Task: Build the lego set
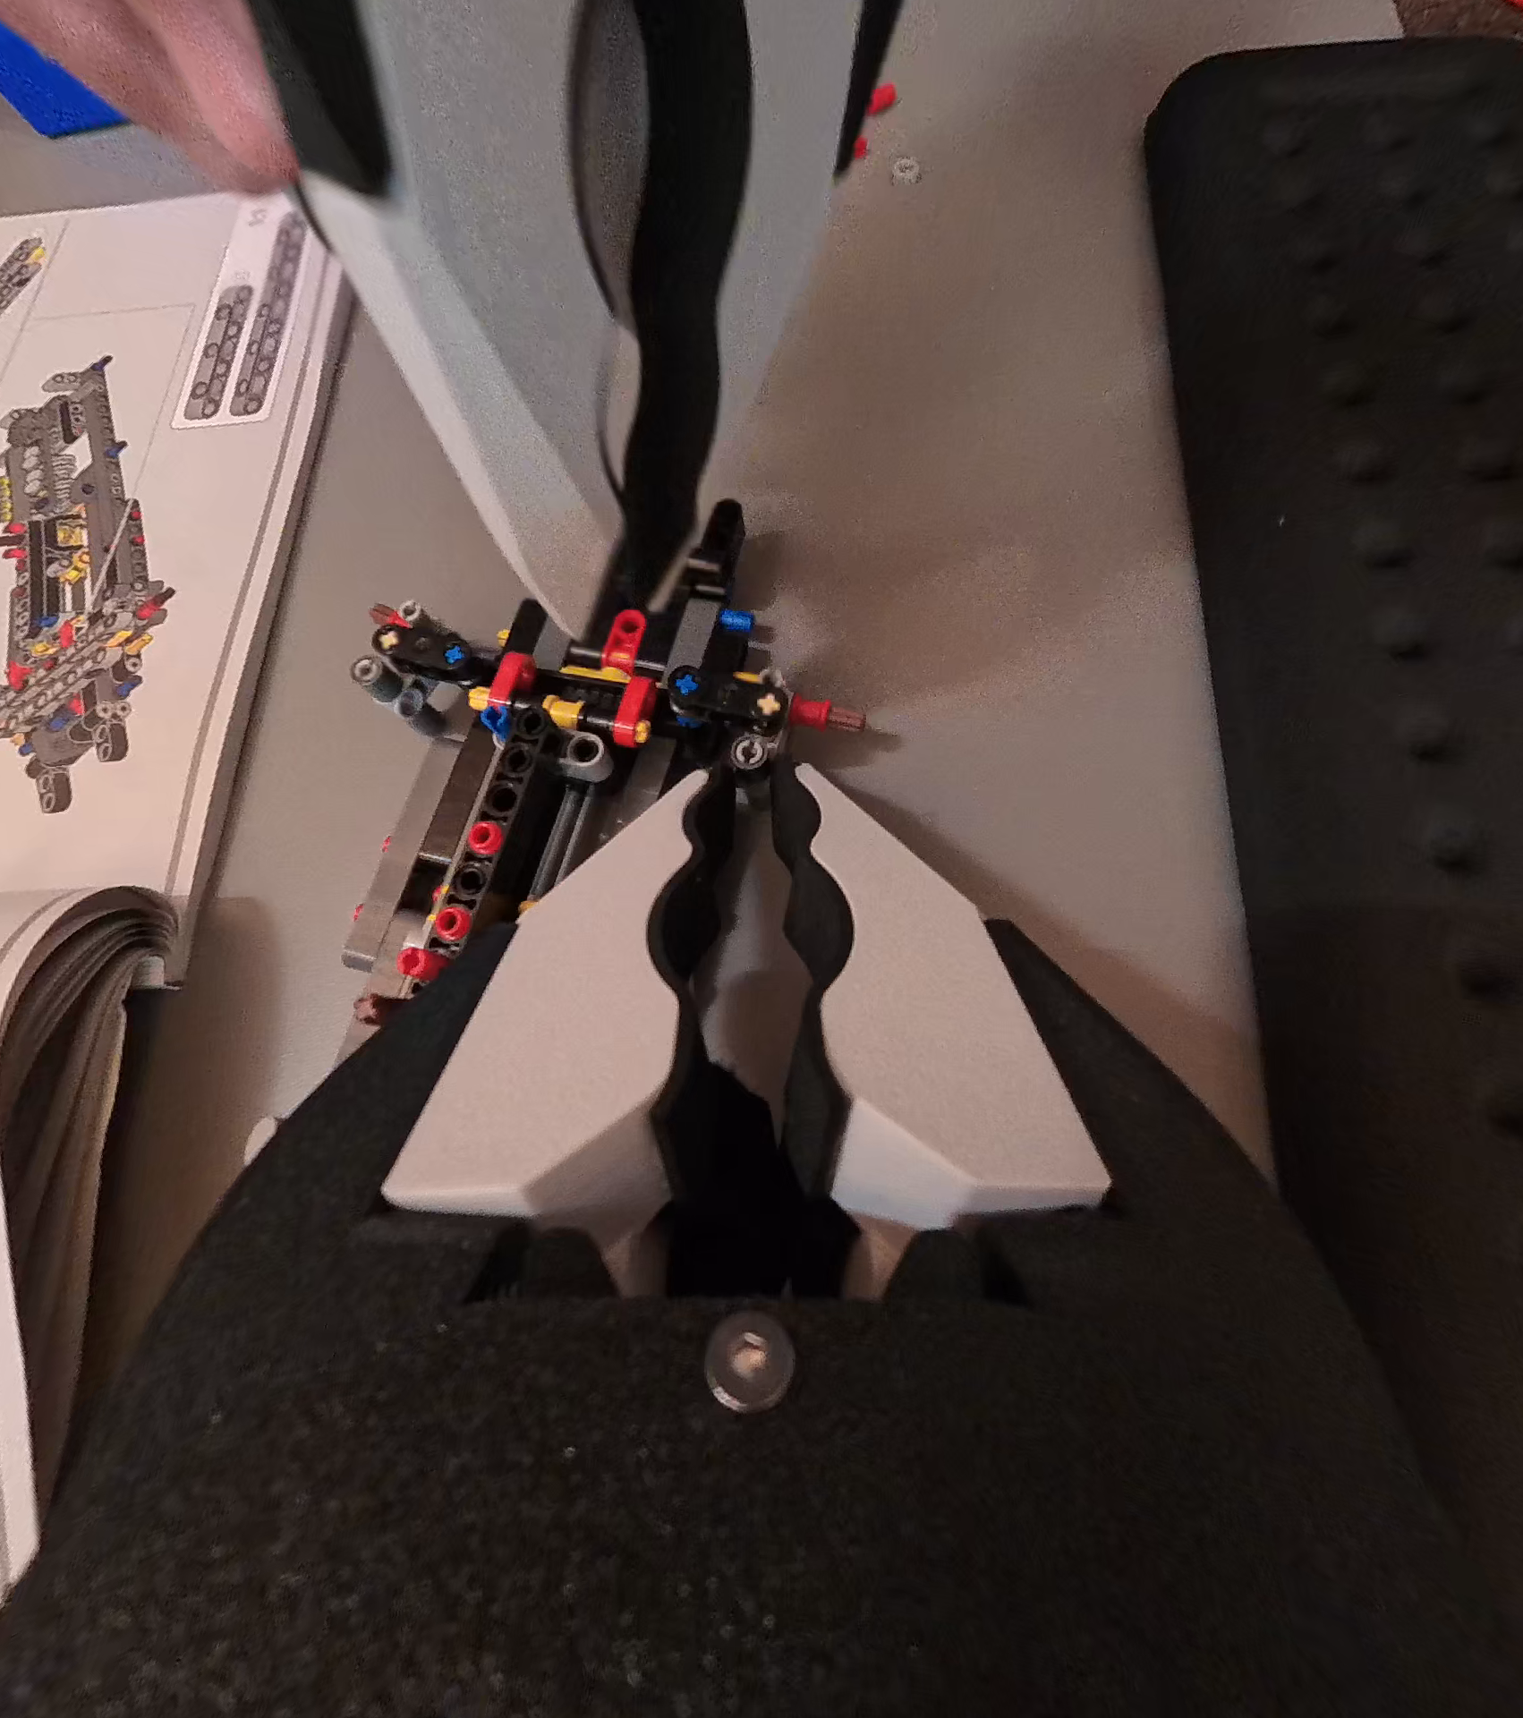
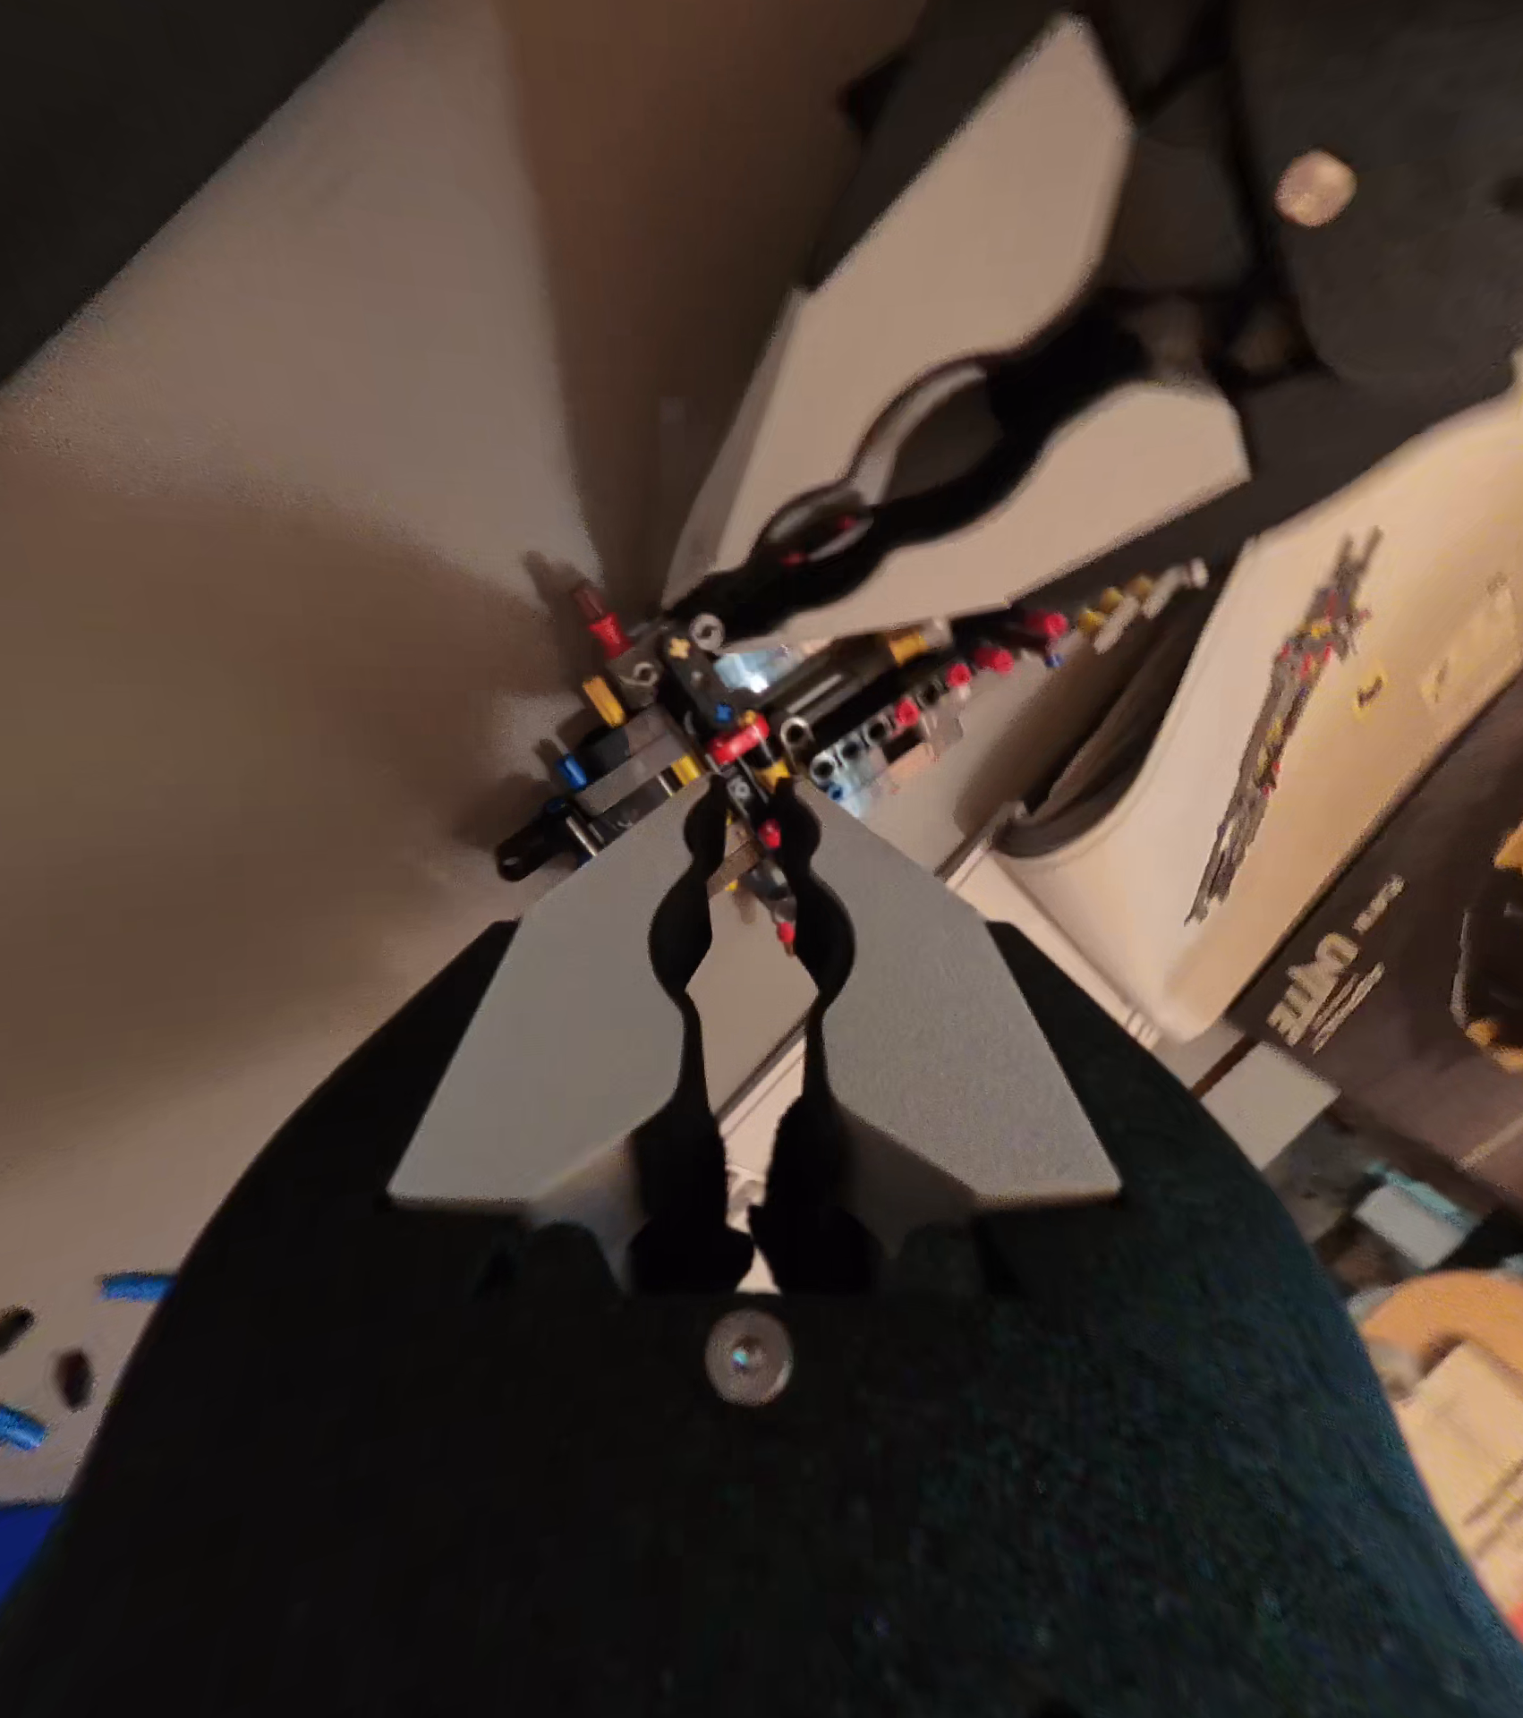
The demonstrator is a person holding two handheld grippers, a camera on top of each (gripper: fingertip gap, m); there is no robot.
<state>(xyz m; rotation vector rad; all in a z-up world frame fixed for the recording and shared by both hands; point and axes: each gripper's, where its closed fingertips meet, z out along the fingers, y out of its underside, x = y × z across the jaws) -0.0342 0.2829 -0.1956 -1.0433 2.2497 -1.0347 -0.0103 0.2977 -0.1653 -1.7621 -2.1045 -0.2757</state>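
Left gripper (image 1: 747, 776) and right gripper (image 2: 753, 818), jaws nearly closed, pinch opposite ends of the black, grey and red beam-and-pin lego assembly (image 1: 553, 734) above the pale table (image 1: 972, 558). Open instruction booklet (image 1: 88, 521) left; black studded mat (image 1: 1390, 558) right; loose pins (image 2: 5, 1376) behind the right gripper.

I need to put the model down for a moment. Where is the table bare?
Bare table lies between the lego model and the black mat. The other side is crowded: the instruction book lies close beside the model.
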